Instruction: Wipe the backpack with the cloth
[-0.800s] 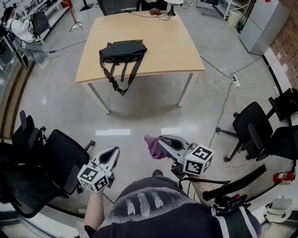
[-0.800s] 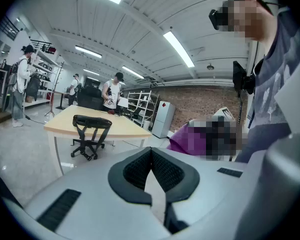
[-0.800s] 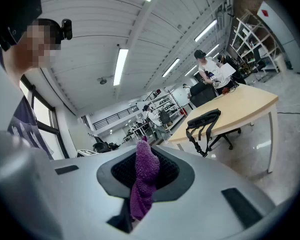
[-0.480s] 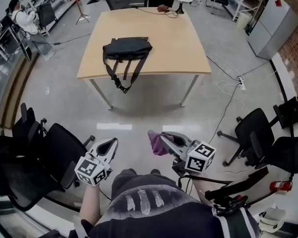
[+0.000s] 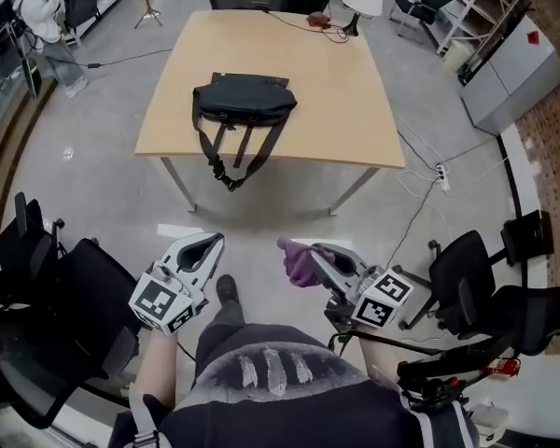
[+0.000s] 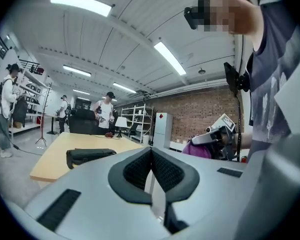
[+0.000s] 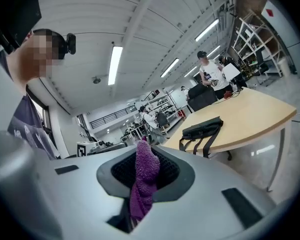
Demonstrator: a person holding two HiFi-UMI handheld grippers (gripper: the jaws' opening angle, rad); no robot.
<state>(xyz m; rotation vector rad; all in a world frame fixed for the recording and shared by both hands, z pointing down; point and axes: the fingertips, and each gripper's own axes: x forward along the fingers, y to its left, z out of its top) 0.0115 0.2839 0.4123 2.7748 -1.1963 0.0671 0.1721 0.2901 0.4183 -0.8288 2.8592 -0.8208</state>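
The right gripper (image 5: 310,253) was clamped on a purple cloth (image 5: 297,267); the left gripper (image 5: 208,244) had its jaws together. The black backpack (image 5: 243,99) lay on the table (image 5: 355,110), well apart from both.

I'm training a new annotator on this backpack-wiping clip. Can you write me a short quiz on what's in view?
1. True or false: the left claw grips the cloth.
2. Where is the backpack? A: on the floor. B: on the table, with its straps hanging over the edge. C: on a chair.
3. Fill in: the right claw is shut on a cloth coloured ___.

Key: 1 false (the left claw is shut and empty); 2 B; 3 purple.
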